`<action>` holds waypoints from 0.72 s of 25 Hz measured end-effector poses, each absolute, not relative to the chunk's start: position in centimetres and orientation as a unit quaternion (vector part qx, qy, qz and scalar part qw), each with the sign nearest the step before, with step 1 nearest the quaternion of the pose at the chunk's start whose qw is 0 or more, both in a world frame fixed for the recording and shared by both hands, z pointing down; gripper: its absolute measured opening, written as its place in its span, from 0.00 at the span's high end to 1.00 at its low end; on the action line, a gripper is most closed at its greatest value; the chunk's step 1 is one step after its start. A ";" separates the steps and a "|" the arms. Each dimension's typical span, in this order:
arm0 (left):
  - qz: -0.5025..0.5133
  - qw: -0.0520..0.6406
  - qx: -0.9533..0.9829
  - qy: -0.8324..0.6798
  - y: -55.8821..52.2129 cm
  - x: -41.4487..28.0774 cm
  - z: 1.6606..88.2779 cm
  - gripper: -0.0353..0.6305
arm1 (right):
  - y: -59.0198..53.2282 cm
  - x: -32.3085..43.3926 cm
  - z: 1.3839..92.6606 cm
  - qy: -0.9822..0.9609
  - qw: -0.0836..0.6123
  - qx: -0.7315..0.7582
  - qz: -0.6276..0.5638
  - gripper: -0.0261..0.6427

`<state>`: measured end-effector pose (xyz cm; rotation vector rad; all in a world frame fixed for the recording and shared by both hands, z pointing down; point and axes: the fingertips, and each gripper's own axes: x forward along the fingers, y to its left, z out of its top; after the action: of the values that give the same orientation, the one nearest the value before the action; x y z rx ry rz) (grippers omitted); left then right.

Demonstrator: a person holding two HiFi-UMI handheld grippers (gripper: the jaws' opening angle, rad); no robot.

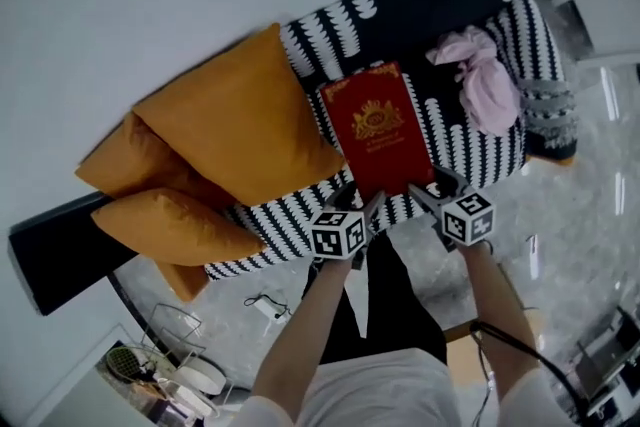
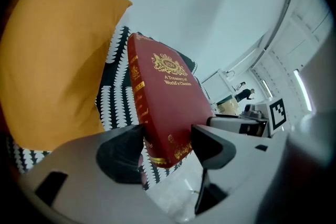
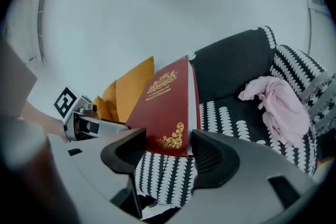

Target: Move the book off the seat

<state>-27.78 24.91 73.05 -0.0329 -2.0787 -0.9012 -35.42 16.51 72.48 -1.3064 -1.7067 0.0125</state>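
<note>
From the head view, a red book (image 1: 375,130) with gold print sits over the front middle of a black-and-white patterned sofa (image 1: 420,10), with orange cushions (image 1: 240,120) piled at its left and a crumpled pink cloth (image 1: 485,80) on the seat to its right. The left gripper (image 1: 365,210) and the right gripper (image 1: 425,193) meet the book's near edge, one at each near corner. In the left gripper view, the left gripper (image 2: 168,147) has its jaws closed on the book (image 2: 168,102) at its lower corner, one jaw on the spine side and the other against the front cover; the book stands tilted up, an orange cushion (image 2: 52,60) fills the left, and the sofa's pattern (image 2: 113,97) shows behind. In the right gripper view, the right gripper (image 3: 168,152) clamps the other lower corner of the book (image 3: 165,107), which leans up with patterned seat visible under its lower edge. The pink cloth (image 3: 278,105) lies on the seat to the right, well apart from the book.
</note>
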 end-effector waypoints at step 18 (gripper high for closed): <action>-0.280 0.438 0.078 -0.850 24.6 -20.5 59.7 0.52 | 14.6 -25.9 59.5 -0.767 0.436 -0.465 0.064 0.53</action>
<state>-20.48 24.58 59.73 0.1951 -2.1139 -0.6959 -25.91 14.60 59.54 -1.1579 -1.9092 0.1583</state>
